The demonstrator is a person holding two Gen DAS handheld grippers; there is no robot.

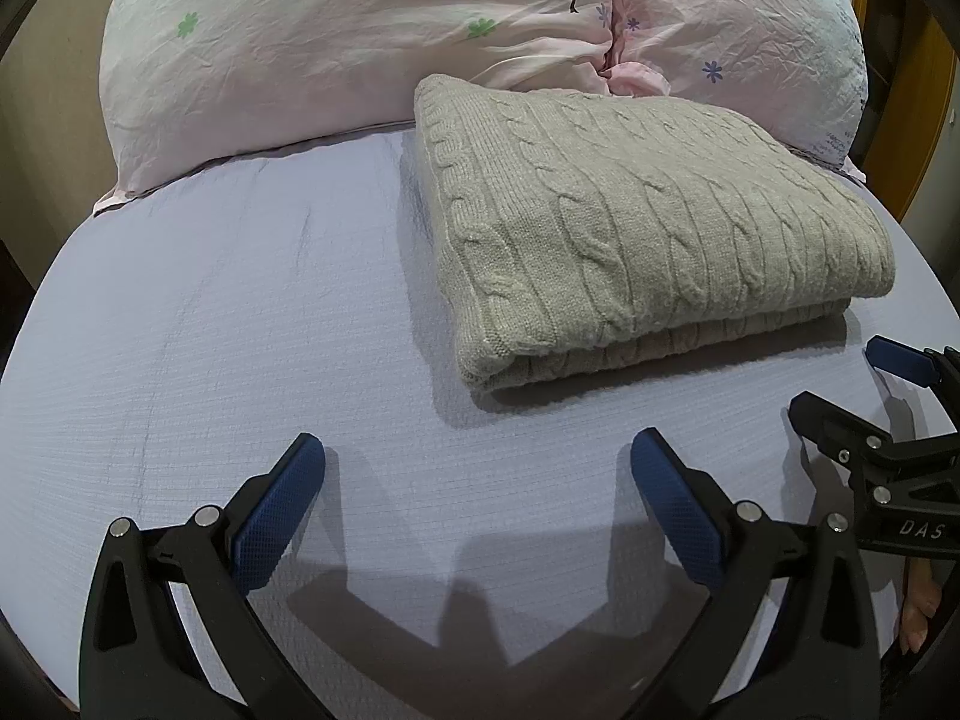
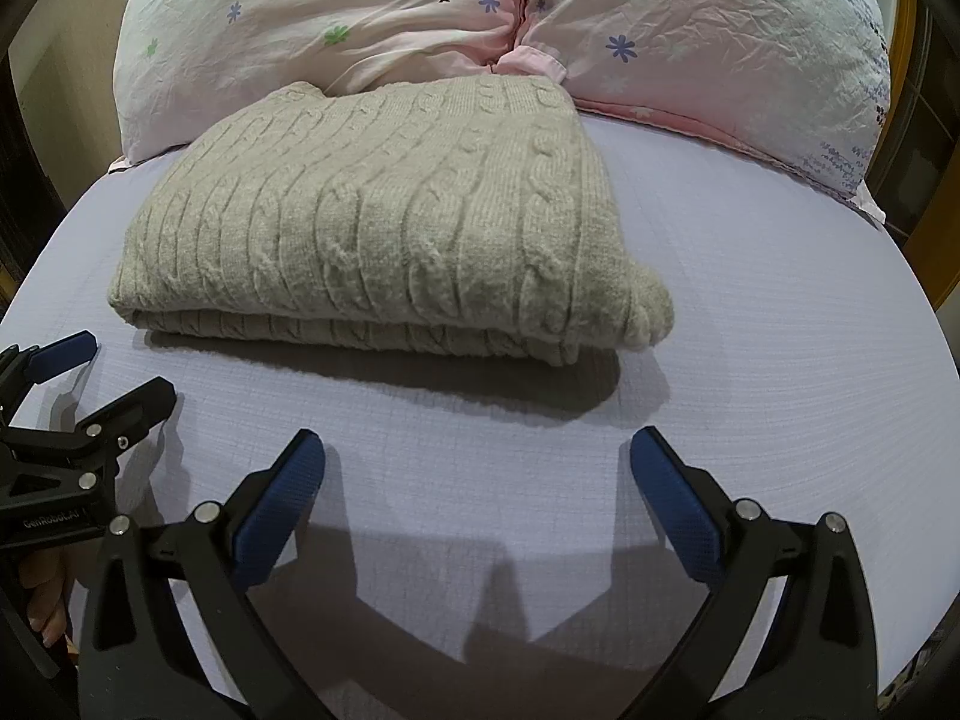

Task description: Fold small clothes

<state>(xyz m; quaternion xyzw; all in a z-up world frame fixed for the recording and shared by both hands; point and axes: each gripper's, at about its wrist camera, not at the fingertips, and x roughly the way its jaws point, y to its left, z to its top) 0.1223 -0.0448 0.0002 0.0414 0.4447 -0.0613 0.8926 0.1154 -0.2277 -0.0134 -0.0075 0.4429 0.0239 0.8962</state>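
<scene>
A beige cable-knit sweater (image 1: 648,228) lies folded in a thick rectangle on the pale lilac bed sheet (image 1: 240,330); it also shows in the right wrist view (image 2: 384,228). My left gripper (image 1: 478,456) is open and empty, hovering over bare sheet short of the sweater's near edge. My right gripper (image 2: 477,456) is open and empty, also short of the sweater's near edge. Each gripper shows at the edge of the other's view: the right one (image 1: 840,384) and the left one (image 2: 126,366), both open.
Two pink flower-print pillows (image 1: 372,42) lie against the headboard behind the sweater, touching its far edge; they also show in the right wrist view (image 2: 690,30). A wooden frame (image 1: 924,96) stands at the far right. The bed sheet (image 2: 780,312) extends around the sweater.
</scene>
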